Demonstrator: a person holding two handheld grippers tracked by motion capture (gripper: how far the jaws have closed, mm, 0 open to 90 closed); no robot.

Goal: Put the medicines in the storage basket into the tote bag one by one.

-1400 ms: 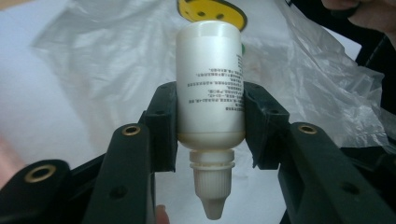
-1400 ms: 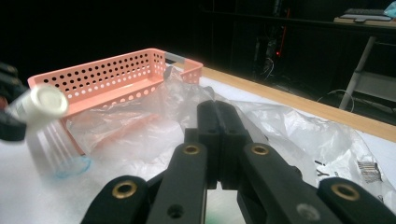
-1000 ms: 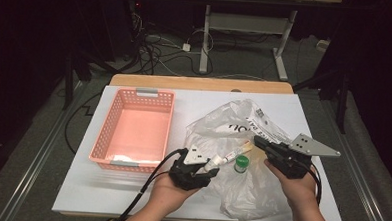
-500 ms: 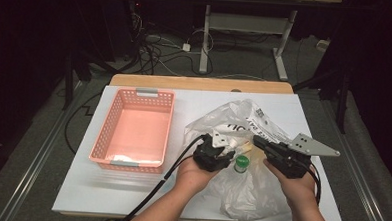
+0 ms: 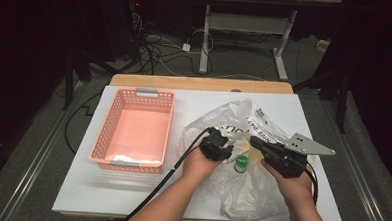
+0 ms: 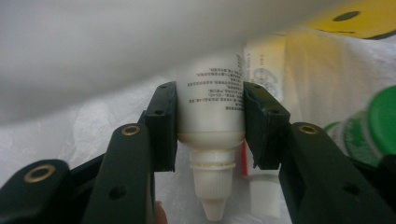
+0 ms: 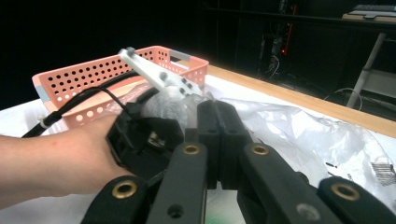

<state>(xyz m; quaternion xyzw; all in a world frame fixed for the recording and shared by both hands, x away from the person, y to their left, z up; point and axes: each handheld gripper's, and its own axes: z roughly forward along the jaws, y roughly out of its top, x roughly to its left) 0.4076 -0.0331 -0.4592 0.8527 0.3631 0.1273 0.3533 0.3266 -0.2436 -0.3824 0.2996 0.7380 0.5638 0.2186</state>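
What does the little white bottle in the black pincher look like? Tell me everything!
The bottle is white plastic with small dark print on its side. A ribbed collar and pointed nozzle cap face the camera. The left gripper clamps it on both sides, inside a thin white bag.

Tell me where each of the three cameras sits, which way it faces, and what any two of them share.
High view: above the person's side, facing forward and down on the table; both forearms enter from below.
Left gripper view: on the left gripper, looking along its jaws, clamped on a white bottle in the plastic bag.
Right gripper view: on the right gripper, jaws together, facing the left hand.
Shared: high and right gripper views both show the pink basket.
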